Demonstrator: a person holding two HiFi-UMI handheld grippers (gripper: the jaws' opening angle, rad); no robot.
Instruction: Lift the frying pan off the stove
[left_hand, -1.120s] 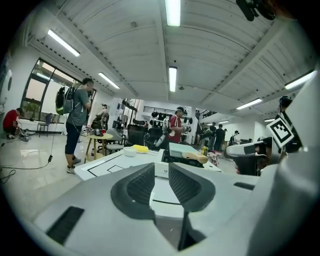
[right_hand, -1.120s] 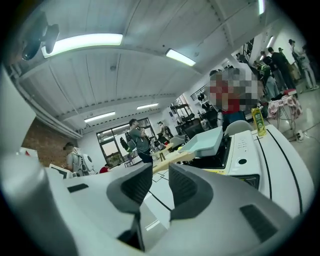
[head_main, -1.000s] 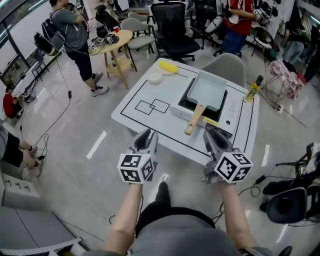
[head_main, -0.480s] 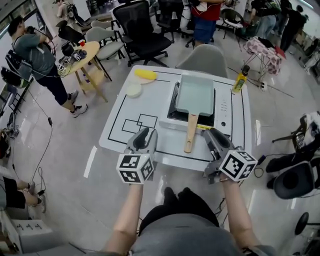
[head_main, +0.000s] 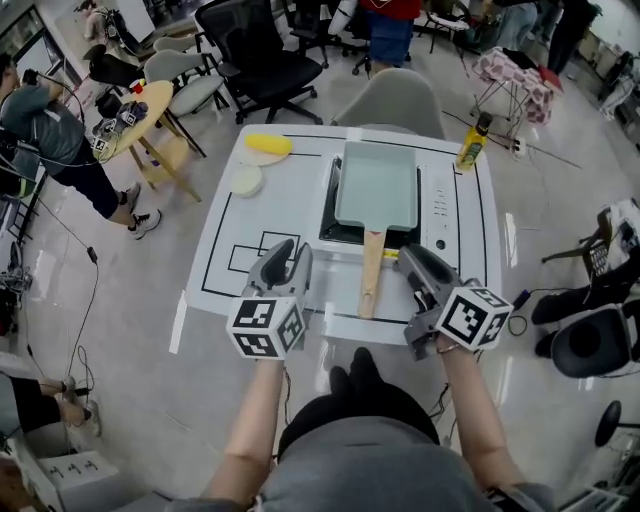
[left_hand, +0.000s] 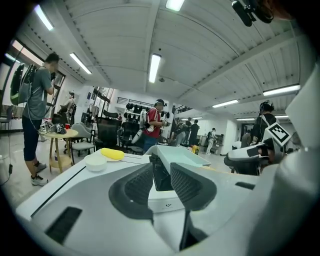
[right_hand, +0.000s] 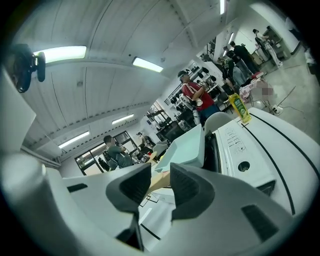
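A pale green rectangular frying pan (head_main: 378, 185) sits on the white portable stove (head_main: 434, 215), its wooden handle (head_main: 370, 275) pointing toward me. My left gripper (head_main: 287, 255) hovers over the table's front edge, left of the handle, open with nothing between its fingers. My right gripper (head_main: 412, 258) hovers just right of the handle, also open and empty. In the left gripper view the pan (left_hand: 180, 156) lies beyond the left gripper (left_hand: 161, 172). In the right gripper view the pan (right_hand: 187, 147) and handle (right_hand: 157, 181) show past the right gripper (right_hand: 160, 187).
The white table (head_main: 220, 250) has black outlines. A yellow object (head_main: 268, 144) and a white disc (head_main: 246, 180) lie at its far left; a yellow bottle (head_main: 470, 148) stands far right. A grey chair (head_main: 398, 100) is behind the table, with people further back.
The table has drawn nearer and squarer in the head view. Both grippers now reach the table's front edge, one on each side of the pan handle. The pan has not moved.
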